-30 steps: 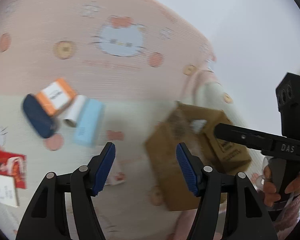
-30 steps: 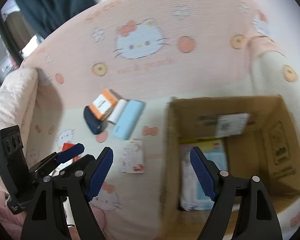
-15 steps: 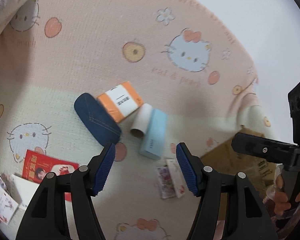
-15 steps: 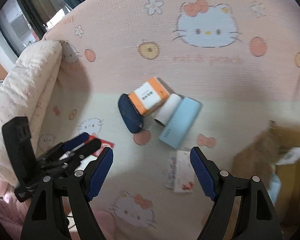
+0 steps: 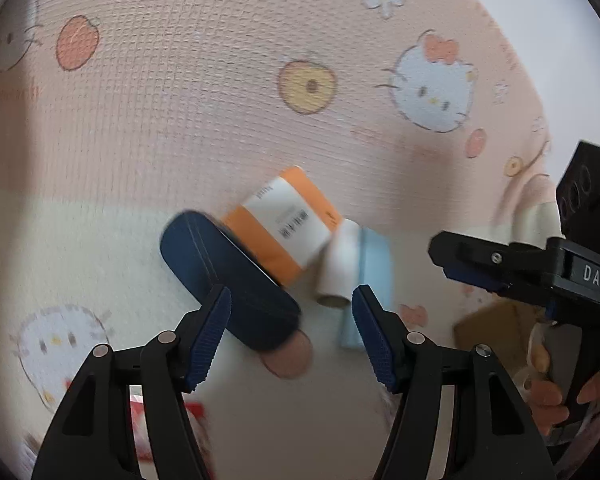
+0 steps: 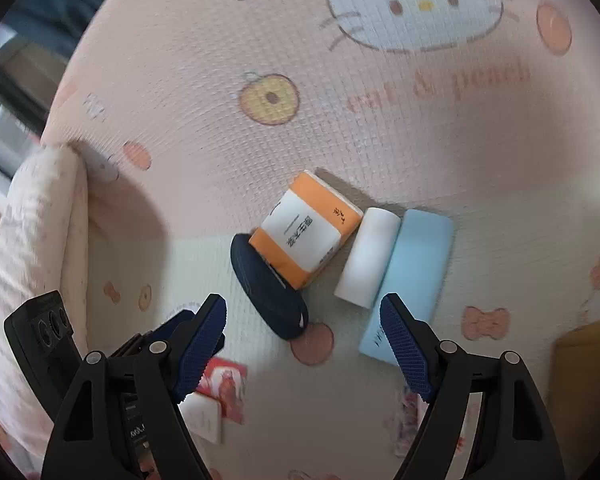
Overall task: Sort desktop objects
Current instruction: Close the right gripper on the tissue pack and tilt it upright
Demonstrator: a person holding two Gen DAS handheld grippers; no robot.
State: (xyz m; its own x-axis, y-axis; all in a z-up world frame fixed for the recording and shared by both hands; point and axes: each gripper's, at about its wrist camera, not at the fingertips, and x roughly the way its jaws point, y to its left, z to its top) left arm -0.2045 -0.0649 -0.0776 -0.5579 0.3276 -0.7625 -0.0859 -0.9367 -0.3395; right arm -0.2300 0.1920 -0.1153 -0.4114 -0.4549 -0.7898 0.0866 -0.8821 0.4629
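A cluster lies on the cartoon-cat mat: a dark blue case (image 5: 228, 280) (image 6: 268, 296), an orange-and-white tissue pack (image 5: 284, 224) (image 6: 304, 232) leaning on it, a white roll (image 5: 338, 268) (image 6: 366, 256) and a light blue box (image 5: 374, 272) (image 6: 412, 280). My left gripper (image 5: 291, 304) hangs open just above the near end of the case and the roll, holding nothing. My right gripper (image 6: 303, 312) is open too, above the case's near end; from the left wrist it shows at the right (image 5: 446, 258). The left gripper (image 6: 168, 328) appears at lower left in the right wrist view.
A cardboard box (image 6: 588, 360) (image 5: 496, 332) stands at the right. A red card (image 6: 224, 384), a white card (image 6: 204, 420) and a small patterned packet (image 6: 410, 416) lie near me. A padded pink wall rises behind; a cushion (image 6: 32, 240) borders the left. A hand (image 5: 548, 400) grips the right handle.
Both views swung left from the cardboard box to the cluster and dropped closer to it; the objects now fill the centre. Both grippers stayed open and empty.
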